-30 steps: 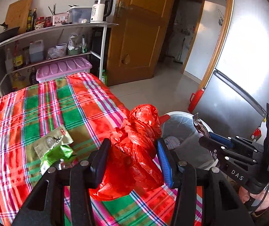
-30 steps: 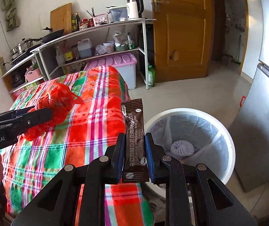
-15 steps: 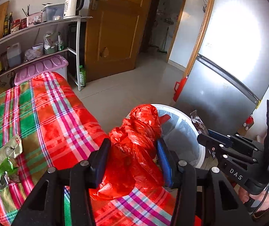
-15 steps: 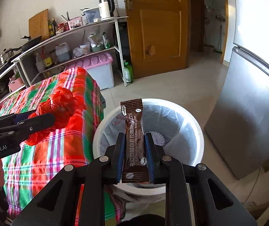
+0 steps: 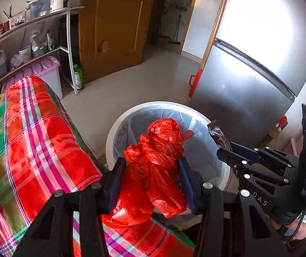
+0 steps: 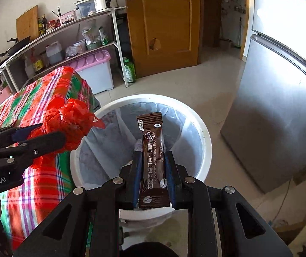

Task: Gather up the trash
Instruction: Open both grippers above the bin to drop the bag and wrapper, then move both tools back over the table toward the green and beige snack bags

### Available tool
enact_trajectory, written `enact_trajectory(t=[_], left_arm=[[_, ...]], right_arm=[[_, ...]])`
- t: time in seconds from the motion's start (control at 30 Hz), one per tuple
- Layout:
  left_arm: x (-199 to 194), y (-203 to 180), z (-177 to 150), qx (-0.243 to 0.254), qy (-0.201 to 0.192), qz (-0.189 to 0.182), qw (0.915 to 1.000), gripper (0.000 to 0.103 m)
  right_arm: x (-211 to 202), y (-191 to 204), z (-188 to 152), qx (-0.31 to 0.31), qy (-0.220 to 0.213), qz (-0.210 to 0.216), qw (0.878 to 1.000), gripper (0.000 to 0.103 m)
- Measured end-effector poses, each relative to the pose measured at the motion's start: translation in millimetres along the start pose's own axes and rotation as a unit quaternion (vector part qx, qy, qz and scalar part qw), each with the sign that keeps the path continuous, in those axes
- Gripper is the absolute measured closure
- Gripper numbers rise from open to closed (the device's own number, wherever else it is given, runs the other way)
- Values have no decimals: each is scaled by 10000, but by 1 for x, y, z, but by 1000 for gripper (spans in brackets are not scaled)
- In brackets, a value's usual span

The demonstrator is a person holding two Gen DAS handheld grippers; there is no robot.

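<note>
Clamping a crumpled red plastic bag (image 5: 155,167), the left gripper (image 5: 150,177) hangs over the near-left rim of the white bin (image 6: 204,132). Right gripper (image 6: 153,171) pinches a brown coffee sachet (image 6: 153,156) upright above the bin's lined mouth, beside the plaid-covered table (image 5: 35,141).

One red bag (image 5: 155,167), one coffee sachet (image 6: 154,162), one bin (image 6: 195,126), two tools.

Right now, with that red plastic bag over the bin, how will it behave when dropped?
The red plastic bag looks crumpled and thin, so probably light and floppy. It bulges between the left fingers, so it may spring open. It could drift and snag the bin rim.
</note>
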State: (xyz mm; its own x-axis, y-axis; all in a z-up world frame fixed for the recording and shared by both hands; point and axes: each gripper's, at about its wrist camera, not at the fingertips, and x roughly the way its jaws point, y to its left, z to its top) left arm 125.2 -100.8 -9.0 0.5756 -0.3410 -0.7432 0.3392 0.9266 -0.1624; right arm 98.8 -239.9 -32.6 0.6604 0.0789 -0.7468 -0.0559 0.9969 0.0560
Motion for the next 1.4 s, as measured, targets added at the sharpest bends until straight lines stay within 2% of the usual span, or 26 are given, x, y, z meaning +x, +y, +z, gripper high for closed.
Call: enact_trajectory(t=[0.37, 0.47, 0.5, 0.57, 0.67, 1.4], left_arm=[[18, -3, 1, -31, 183, 85, 9998, 50], [18, -2, 1, -45, 165, 140, 9998, 36], [18, -1, 1, -67, 158, 155, 9997, 35], [17, 1, 1, -83, 157, 128, 9998, 35], [15, 0, 1, -59, 135, 169, 9997, 34], [-21, 13, -3, -220, -213, 297, 9991, 26]], right_arm=[[23, -16, -2, 134, 218, -72, 9996, 80], [28, -17, -1, 127, 272, -39, 9995, 78], [28, -16, -1, 123, 284, -21, 9995, 77], [29, -15, 0, 108, 287, -11, 9995, 66], [28, -15, 0, 125, 249, 1, 9996, 57], [6, -2, 0, 86, -3, -4, 10000, 53]])
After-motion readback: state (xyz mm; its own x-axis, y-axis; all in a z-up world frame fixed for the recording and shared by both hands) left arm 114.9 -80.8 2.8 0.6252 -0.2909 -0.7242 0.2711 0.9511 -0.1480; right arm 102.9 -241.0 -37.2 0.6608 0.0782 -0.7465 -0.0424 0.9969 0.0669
